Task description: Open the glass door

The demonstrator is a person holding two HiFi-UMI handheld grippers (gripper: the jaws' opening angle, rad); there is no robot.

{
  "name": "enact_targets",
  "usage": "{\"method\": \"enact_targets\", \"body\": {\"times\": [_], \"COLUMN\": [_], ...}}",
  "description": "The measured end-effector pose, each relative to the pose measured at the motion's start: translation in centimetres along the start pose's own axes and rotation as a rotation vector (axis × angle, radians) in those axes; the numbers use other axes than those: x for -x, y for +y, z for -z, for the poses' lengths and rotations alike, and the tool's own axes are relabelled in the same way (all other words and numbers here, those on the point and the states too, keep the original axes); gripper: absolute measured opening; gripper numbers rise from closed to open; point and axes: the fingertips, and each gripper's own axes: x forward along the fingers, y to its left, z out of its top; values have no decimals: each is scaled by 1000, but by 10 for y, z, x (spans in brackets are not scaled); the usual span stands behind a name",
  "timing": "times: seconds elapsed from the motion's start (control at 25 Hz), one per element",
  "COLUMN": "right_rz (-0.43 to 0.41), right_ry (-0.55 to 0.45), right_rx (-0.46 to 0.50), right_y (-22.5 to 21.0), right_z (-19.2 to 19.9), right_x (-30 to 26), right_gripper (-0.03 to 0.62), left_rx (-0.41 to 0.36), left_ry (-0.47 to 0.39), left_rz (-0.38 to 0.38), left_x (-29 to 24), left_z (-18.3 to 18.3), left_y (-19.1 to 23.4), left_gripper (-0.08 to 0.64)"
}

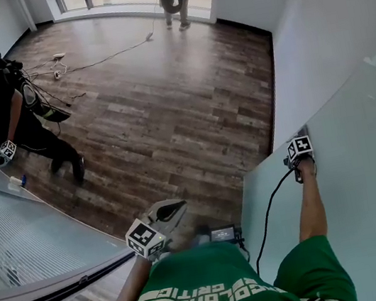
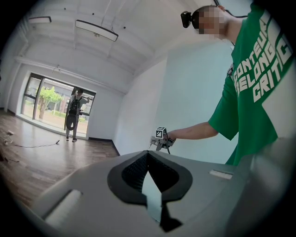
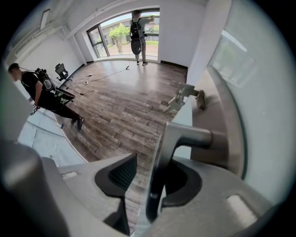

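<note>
Fingers (image 3: 118, 178) of the right gripper (image 3: 155, 163) stand spread around the door handle (image 3: 187, 134), left gripper (image 2: 148, 155) fingers together; shirt (image 2: 231, 111) reads "CRITIC".

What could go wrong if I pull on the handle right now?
1. The right gripper has its jaws apart around the handle, not clamping it; a pull now may slip off.
2. The left gripper sits close to the free edge of the door; the swinging glass could strike it.
3. The cable from the right gripper hangs along that edge and might snag.
</note>
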Motion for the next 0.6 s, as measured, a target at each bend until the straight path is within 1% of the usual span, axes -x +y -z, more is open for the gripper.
{"method": "enact_targets", "body": {"times": [0.08,0.16,0.24,0.28,0.32,0.36,0.4,0.44,0.48,0.52,0.56,0.6], "right_rz": [38,98,206,280,353,409,441,450,440,421,403,390], "right_ry": [-12,-34,-97,-159,-242,-337,-437,-538,-633,-718,-784,-829], "right_rx": [3,17,43,64,90,118,139,151,155,155,157,163], "right_y": [-3,-6,-12,-16,-18,-17,-11,-1,10,21,30,39], "right_z": [4,7,4,-2,-10,-19,-26,-31,-34,-36,-37,-36], "right_x": [10,23,45,61,78,95,114,133,152,168,179,187], "right_gripper": [164,172,172,172,172,172,172,170,156,125,98,81], "left_rx": [-1,-3,-4,-5,-5,-5,-4,-3,-2,-2,-3,-3], "left_ry": [-2,-3,-6,-8,-11,-14,-18,-22,-27,-32,-36,-39], "left_rz": [3,7,10,9,7,3,-3,-9,-15,-21,-25,-29], "left_x": [-1,-1,0,1,1,2,3,5,7,9,12,14], "left_z": [0,-1,-1,-1,-1,-1,-1,-2,-4,-6,-8,-9], "left_y": [-2,-3,-3,-3,-2,-1,1,3,5,7,9,10], "left_gripper": [15,15,15,15,15,15,15,15,15,15,15,15]}}
